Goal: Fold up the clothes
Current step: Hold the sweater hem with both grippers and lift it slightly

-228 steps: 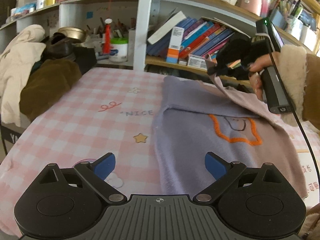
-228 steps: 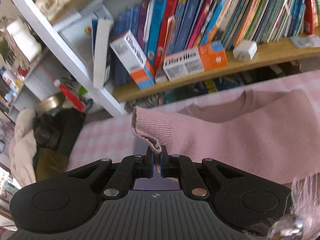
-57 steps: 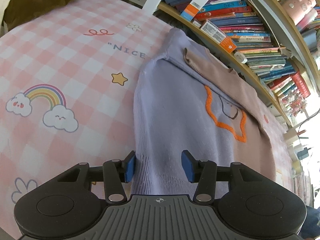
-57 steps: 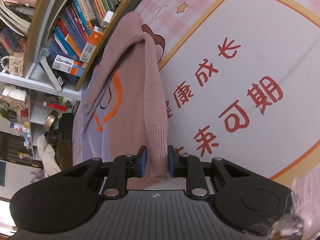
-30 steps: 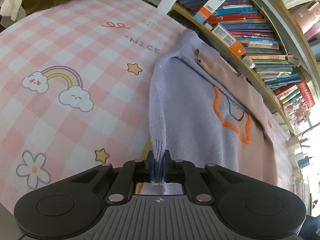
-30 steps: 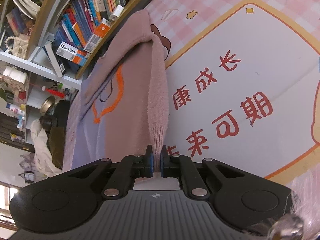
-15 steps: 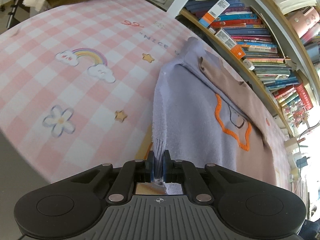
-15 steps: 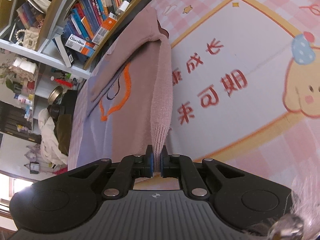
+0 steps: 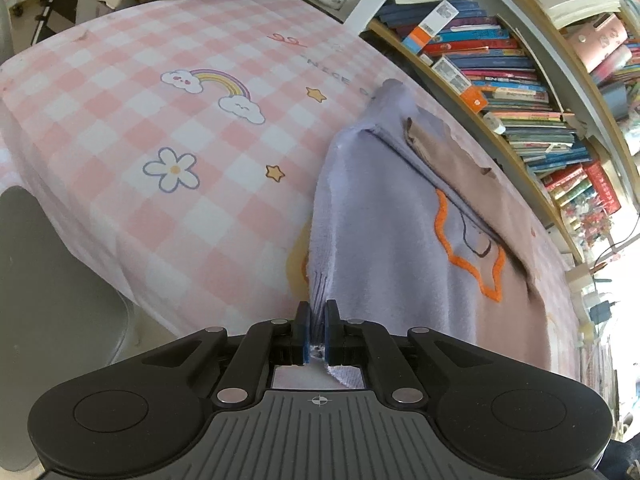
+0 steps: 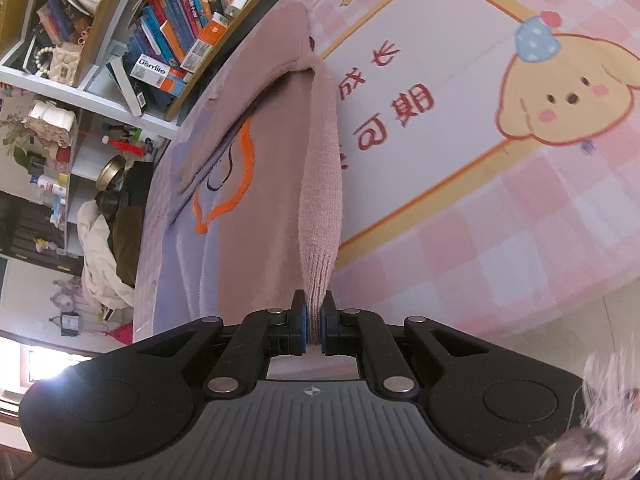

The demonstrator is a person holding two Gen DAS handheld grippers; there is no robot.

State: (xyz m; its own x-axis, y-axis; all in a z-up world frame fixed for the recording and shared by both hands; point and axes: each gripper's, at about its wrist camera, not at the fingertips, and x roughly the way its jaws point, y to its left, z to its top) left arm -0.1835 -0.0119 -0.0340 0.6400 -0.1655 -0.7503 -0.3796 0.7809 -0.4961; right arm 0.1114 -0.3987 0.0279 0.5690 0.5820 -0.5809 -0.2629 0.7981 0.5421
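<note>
On the pink checked worktop (image 9: 120,128) beside the crowded bookshelf (image 9: 520,92) lies the lilac-and-dusty-pink knitted sweater with an orange star outline (image 9: 400,240). Left tool (image 9: 316,334) is clamped on its lilac ribbed hem corner; right tool (image 10: 313,330) is clamped on its pink ribbed cuff (image 10: 318,268).

Both tools look alike. The left gripper (image 9: 316,334) has a ribbed dark grey body with a small white crosshair mark at its front edge, flanked by two rounded black housings, each with a shallow circular recess. Black linkage arms with silver round screw heads run forward to black fingers (image 9: 301,330) faced with blue pads. The right gripper (image 10: 315,326) has the same build and the same crosshair. At its lower right corner shows a fluffy pale pink sleeve (image 10: 608,392).
</note>
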